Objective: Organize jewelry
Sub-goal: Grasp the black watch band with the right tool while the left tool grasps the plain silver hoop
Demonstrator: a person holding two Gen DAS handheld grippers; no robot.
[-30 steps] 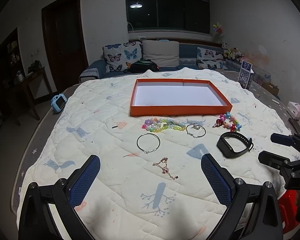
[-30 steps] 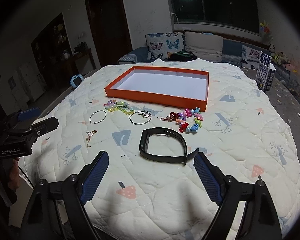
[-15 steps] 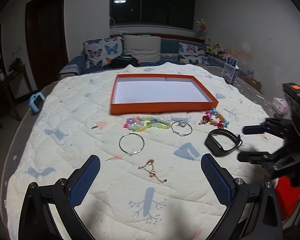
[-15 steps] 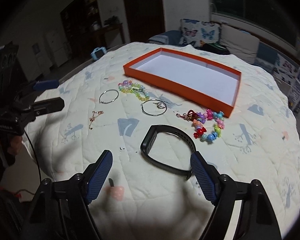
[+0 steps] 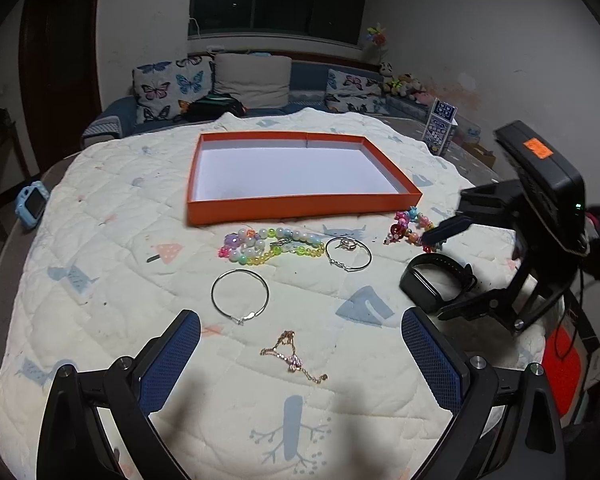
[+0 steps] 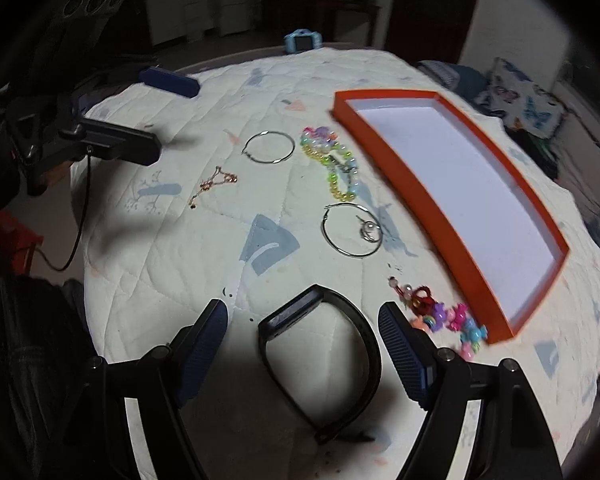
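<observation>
Between the spread, empty fingers of the right tool [image 6: 302, 340], the black wristband [image 6: 324, 356] on the quilt [image 6: 160, 248].

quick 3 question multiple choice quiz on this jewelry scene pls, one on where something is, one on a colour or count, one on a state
1. Where does the black band lie?
A. inside the tray
B. on the quilt between the right gripper's fingers
C. on the sofa

2. What colour are the walls of the tray?
A. orange
B. green
C. silver

3. What is the state of the left gripper?
A. shut on a bangle
B. shut on the beads
C. open, holding nothing

Key: 1 B, the right wrist view shows the band on the quilt between the open fingers. 2 A, the rim is orange around a white floor. 3 C, its fingers stand wide apart above the gold chain.
</observation>
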